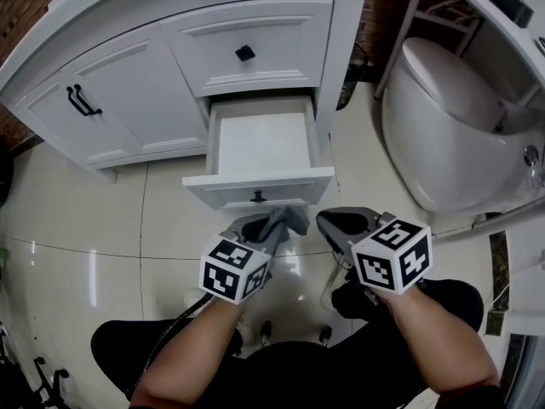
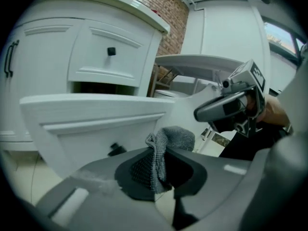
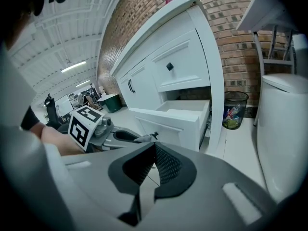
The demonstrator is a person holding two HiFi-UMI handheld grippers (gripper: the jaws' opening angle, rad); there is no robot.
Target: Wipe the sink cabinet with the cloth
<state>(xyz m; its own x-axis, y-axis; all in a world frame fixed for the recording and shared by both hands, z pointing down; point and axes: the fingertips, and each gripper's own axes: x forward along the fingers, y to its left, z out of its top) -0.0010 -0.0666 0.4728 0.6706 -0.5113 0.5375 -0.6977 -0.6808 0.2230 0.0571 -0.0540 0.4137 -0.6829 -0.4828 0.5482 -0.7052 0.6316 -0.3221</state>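
Before the white sink cabinet (image 1: 170,41), both grippers are held low over the glossy tiled floor (image 1: 77,220), side by side and near the pulled-out lower drawer (image 1: 260,143), whose interior is bare white.

Left gripper (image 1: 266,231): jaws clamped on a grey knitted cloth (image 1: 289,220). The cloth bunches up past the jaw tips and sits just in front of the drawer front, near its small black knob (image 1: 257,197); whether it touches the front cannot be told. In the left gripper view the cloth (image 2: 173,138) fills the gap between the dark pads.

Right gripper (image 1: 341,226): jaws brought together at the tips, nothing between them, as the right gripper view (image 3: 153,165) shows. It points toward the drawer's right corner.

Above the open drawer is a shut drawer with a black knob (image 1: 244,53); to its left is a door with a black handle (image 1: 83,100). A white toilet (image 1: 451,135) stands to the cabinet's right, and a waste bin (image 3: 234,110) sits between them against the brick wall (image 3: 240,28).
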